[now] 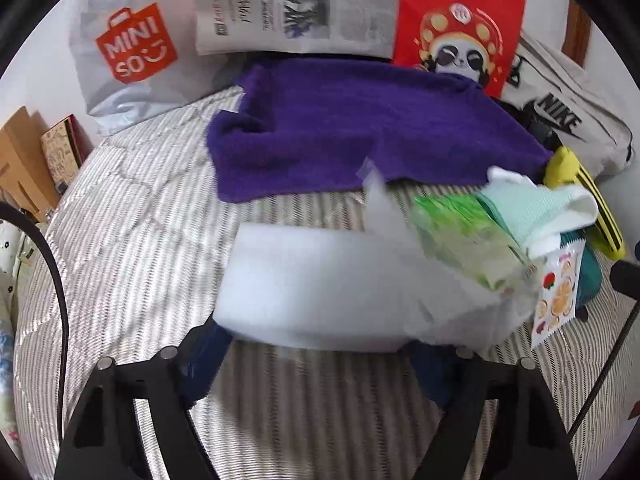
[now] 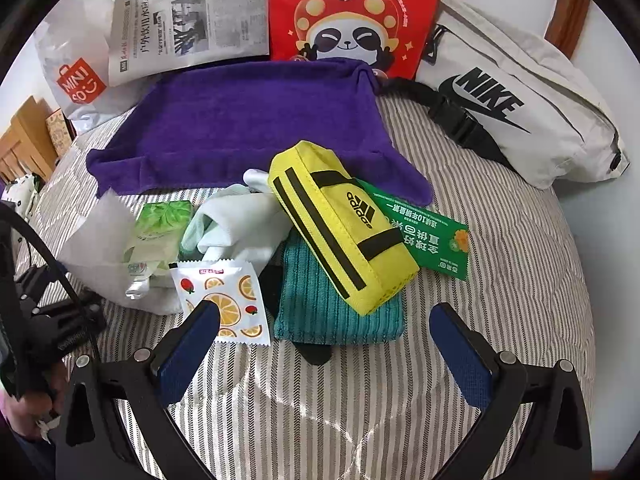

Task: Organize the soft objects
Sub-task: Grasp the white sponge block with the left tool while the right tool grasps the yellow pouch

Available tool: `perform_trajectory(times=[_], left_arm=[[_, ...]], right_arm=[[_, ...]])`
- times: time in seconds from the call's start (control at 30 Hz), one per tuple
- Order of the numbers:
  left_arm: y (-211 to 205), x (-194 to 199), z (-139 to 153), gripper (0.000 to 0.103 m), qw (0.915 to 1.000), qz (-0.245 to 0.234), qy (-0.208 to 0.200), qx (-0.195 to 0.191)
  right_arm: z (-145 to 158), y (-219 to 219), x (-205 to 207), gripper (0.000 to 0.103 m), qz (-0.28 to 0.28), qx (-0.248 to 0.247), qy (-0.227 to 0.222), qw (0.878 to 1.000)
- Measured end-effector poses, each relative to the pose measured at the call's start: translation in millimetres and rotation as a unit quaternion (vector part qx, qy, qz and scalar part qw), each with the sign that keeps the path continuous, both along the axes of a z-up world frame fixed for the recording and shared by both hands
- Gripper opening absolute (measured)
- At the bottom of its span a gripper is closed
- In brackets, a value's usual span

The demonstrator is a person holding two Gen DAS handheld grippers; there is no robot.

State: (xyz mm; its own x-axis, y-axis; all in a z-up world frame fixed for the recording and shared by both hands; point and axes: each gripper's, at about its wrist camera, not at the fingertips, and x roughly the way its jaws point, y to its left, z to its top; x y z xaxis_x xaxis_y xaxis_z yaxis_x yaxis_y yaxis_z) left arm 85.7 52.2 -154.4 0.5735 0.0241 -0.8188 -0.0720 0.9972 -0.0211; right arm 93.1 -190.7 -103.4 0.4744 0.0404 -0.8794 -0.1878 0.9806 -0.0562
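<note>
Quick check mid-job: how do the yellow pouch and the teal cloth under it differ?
The yellow pouch is a stiff, boxy zip case with black stripes and a logo; the teal cloth is flat, ribbed and plain. The yellow pouch lies tilted on top, also overlapping a green card; the teal cloth lies flat on the striped bedding. Both sit in the same pile, ungripped.
</note>
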Motion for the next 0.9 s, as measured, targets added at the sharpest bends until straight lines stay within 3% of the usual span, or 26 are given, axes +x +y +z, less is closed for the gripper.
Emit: perform_trajectory(times=[0.23,0.4,0.7,0.9], left_arm=[[35.7,-4.7,-2.7,0.079,0.9998,0.012,-0.012,-0.010],[30.0,0.0,-5.9,0.081,0.9998,-0.004,-0.014,0.016],[30.9,3.6,-7.9,0.079,0.9997,0.002,-0.019,0.013],[31.4,3.7,-8.3,0.079,0.9998,0.000,-0.019,0.011]], right_arm=[[-3.7,-0.8,3.8,0.103,0.002,-0.003,0.002,1.000],[-4.7,-13.3,6.6,0.103,-0.008,-0.001,-0.001,1.000],[-5.5,-47.5,9.7,0.103,-0.043,0.047,-0.021,0.998],[-16.9,-35.3,23.2,0.103,-0.016,0.038,-0.018,0.999]])
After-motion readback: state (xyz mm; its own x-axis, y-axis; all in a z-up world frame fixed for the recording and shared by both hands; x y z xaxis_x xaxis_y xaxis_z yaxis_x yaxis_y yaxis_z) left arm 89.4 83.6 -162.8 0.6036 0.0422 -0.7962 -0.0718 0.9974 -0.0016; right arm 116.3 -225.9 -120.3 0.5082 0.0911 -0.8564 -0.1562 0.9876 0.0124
